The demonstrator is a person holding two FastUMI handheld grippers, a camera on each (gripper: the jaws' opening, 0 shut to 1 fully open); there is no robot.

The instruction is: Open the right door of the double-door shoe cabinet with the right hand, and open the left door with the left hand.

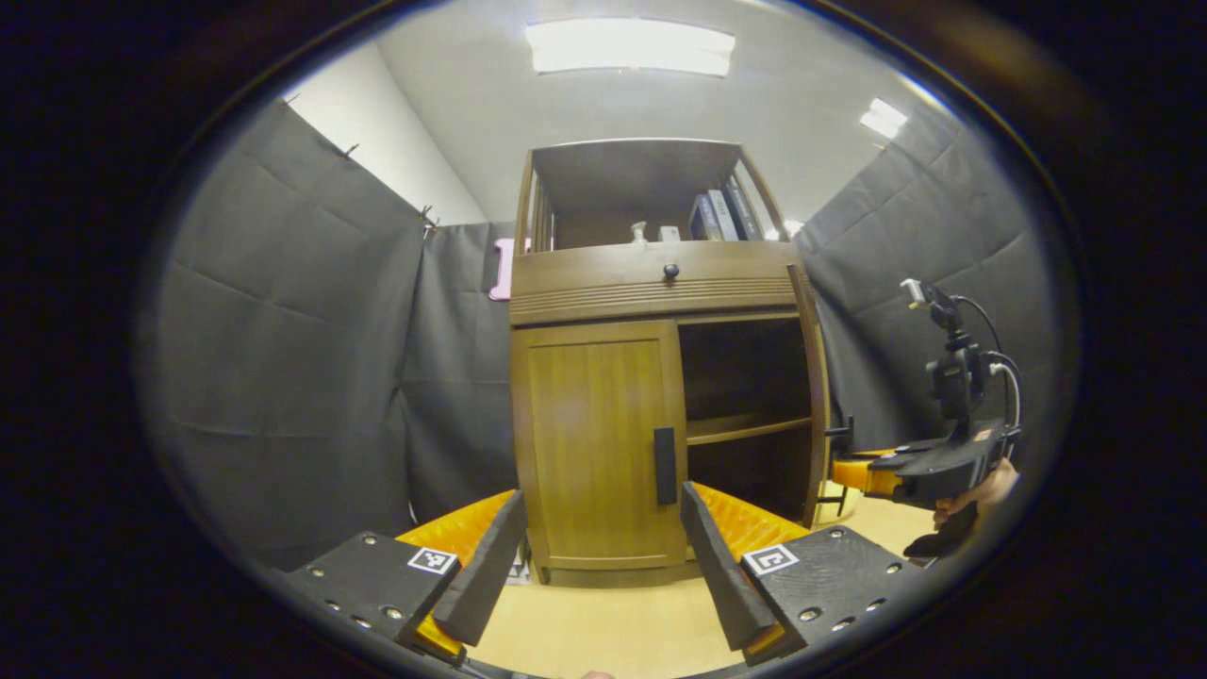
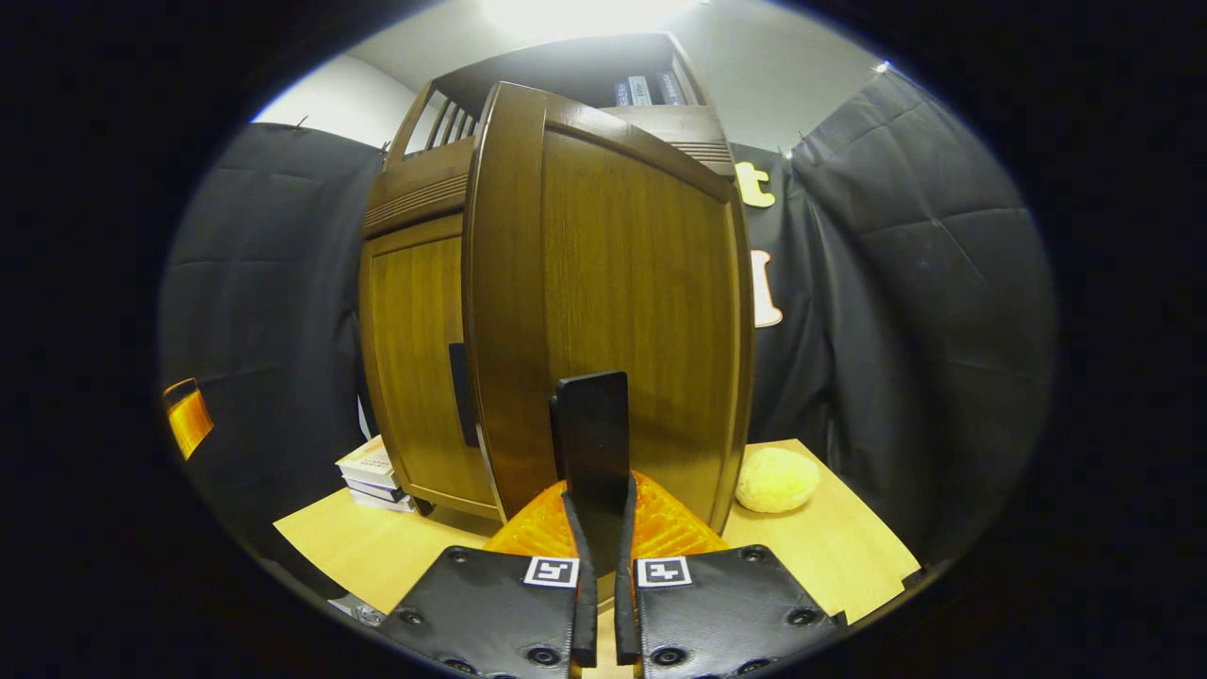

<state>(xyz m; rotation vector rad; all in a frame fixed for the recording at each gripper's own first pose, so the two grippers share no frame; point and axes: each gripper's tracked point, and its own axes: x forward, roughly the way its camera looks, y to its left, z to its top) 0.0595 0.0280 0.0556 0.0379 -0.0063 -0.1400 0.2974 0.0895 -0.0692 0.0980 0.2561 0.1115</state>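
Right hand-held gripper (image 2: 598,528) clamps the right door (image 2: 622,311) handle (image 2: 592,438) (door swung open); left hand-held gripper (image 1: 603,556), fingers spread, faces the closed left door (image 1: 599,438) at frame centre.

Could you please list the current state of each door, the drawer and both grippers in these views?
right door: swung open, handle clamped.
left door: shut, its handle untouched.
drawer: shut.
right gripper: shut on the right door's handle.
left gripper: open, fingers apart, facing the left door, touching nothing.
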